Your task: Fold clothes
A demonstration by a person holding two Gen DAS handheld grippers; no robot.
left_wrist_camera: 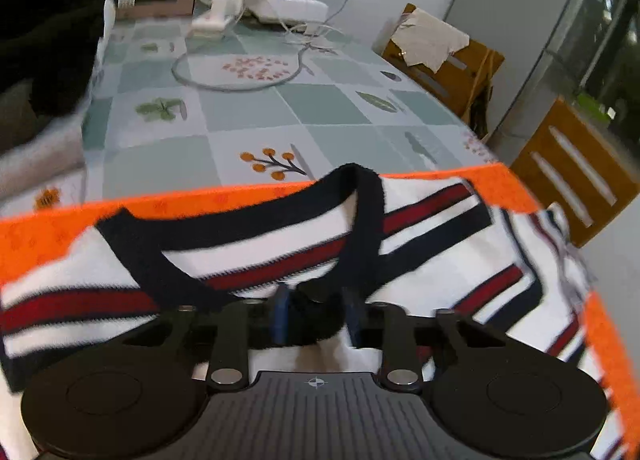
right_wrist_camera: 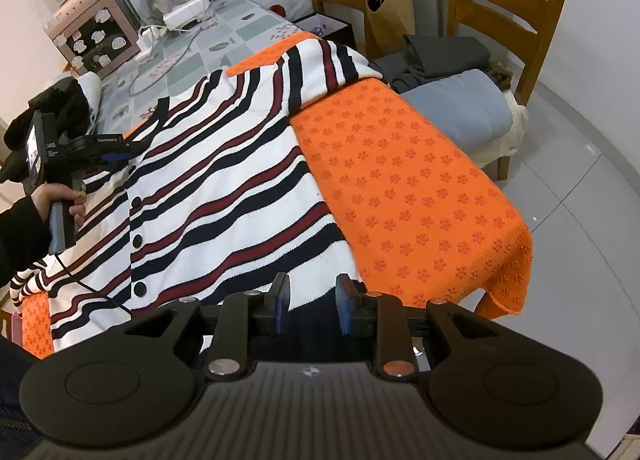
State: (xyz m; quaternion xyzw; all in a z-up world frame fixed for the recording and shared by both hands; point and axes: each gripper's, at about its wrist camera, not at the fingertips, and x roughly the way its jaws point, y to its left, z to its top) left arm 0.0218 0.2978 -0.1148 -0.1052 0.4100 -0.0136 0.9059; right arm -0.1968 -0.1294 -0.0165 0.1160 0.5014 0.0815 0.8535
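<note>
Right wrist view has the striped cardigan spread face-up on the orange mat over the surface, one sleeve folded across the top. Right tongs sit spread at the hem, nothing between the pads. Left tongs look parted at the navy collar, though I can't tell if they've got cloth. My take: grab hem and collar on one side together, and lift evenly so the stripes stay lined up.
</note>
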